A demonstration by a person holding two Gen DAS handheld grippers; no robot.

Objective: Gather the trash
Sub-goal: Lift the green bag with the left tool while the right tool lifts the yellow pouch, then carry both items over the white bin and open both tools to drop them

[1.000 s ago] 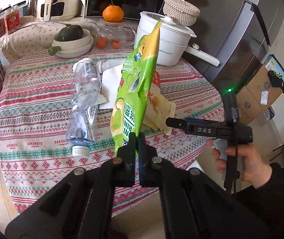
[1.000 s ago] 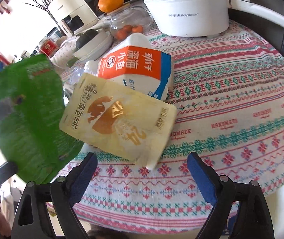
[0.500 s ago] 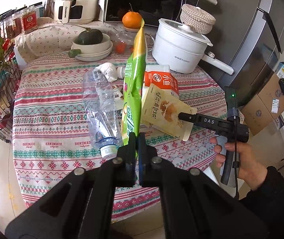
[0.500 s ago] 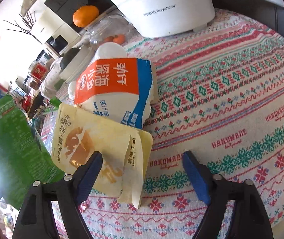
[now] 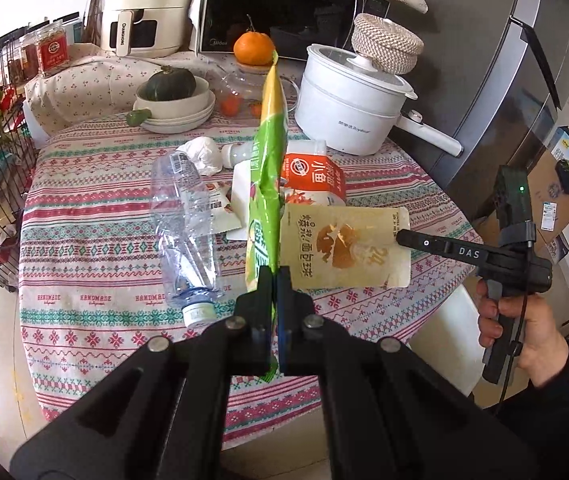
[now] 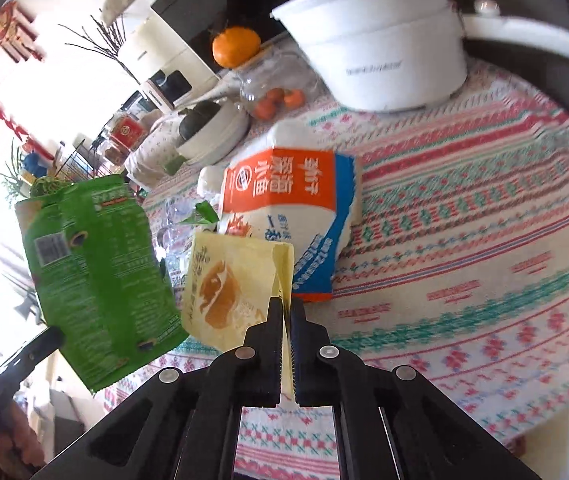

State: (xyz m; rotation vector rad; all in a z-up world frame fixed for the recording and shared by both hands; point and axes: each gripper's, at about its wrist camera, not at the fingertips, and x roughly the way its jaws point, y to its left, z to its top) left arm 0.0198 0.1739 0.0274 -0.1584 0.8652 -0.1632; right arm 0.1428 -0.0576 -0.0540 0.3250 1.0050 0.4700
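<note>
From my left wrist camera, my left gripper [image 5: 275, 276] is closed tight on the bottom edge of a green snack bag [image 5: 267, 168], which stands upright, edge-on, above the counter [image 5: 96, 280] with its striped patterned cloth. Just right of the green bag, a yellow bread wrapper [image 5: 348, 246] is lifted over the cloth, and the tip of my right gripper [image 5: 400, 237] is clamped on its right edge. Behind the yellow wrapper lies an orange and white fish-snack bag [image 5: 314, 178]. Left of the green bag lies a crushed clear plastic bottle [image 5: 186, 232], cap toward me, and beyond the bottle a crumpled white tissue [image 5: 204, 154]. Far behind the green bag stand a white electric pot [image 5: 352, 108] and an orange [image 5: 254, 49].

From my right wrist camera, my right gripper [image 6: 286, 312] is pinched shut on the thin right edge of the yellow bread wrapper [image 6: 228, 288]. The green snack bag [image 6: 96, 264] hangs to the left of the wrapper, touching or overlapping it; I cannot tell which. The orange and white fish-snack bag [image 6: 288, 200] lies on the counter [image 6: 484, 240] just behind the wrapper, with the white electric pot [image 6: 380, 48] farther back.
</note>
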